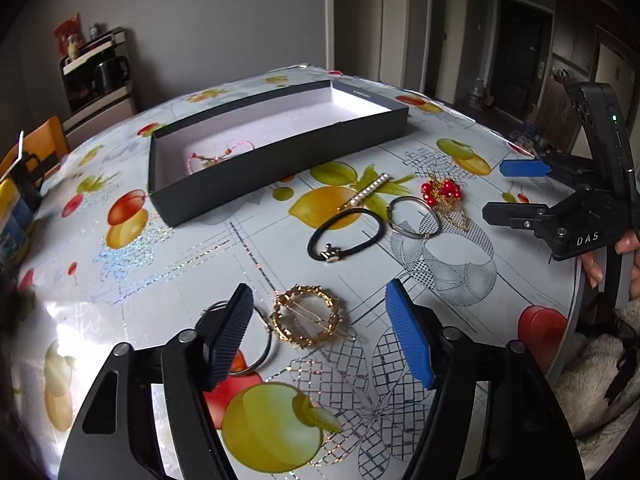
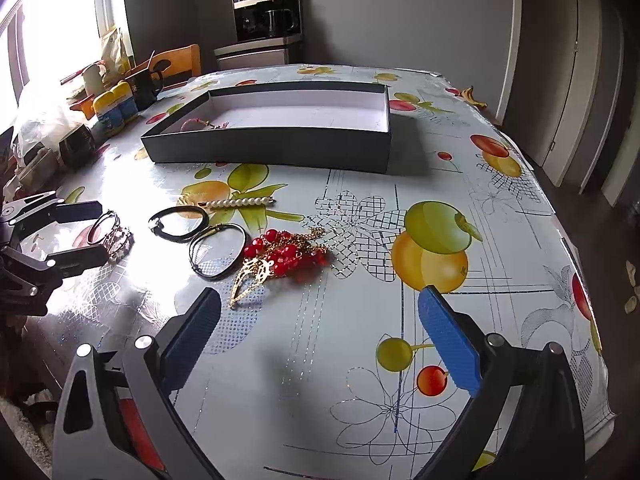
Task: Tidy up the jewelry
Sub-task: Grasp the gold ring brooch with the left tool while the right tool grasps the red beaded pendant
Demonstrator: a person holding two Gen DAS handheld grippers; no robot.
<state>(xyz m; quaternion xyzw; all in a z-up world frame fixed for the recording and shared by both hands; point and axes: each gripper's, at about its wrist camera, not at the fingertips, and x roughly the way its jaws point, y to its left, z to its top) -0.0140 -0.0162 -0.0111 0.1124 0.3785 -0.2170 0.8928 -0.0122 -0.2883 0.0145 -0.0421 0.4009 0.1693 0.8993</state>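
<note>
Left wrist view: left gripper (image 1: 320, 320) spread wide, straddled gold clip (image 1: 308, 316), poised for pickup. Right gripper (image 2: 320, 320) gaped empty near red beads (image 2: 286, 256). Box (image 1: 280, 152) waited beyond, one bracelet (image 1: 220, 156) inside.

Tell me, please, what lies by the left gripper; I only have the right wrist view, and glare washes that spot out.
Observer: A gold wreath-shaped hair clip lies between the fingers of the open left gripper, not gripped.
Operator: Thank you. Is anything else there?
Observer: The clip's left edge overlaps a thin silver bangle, partly hidden behind the black finger.
Operator: And what is in the box?
Observer: A pink cord bracelet lies as a full loop at the left end of the box.
</note>
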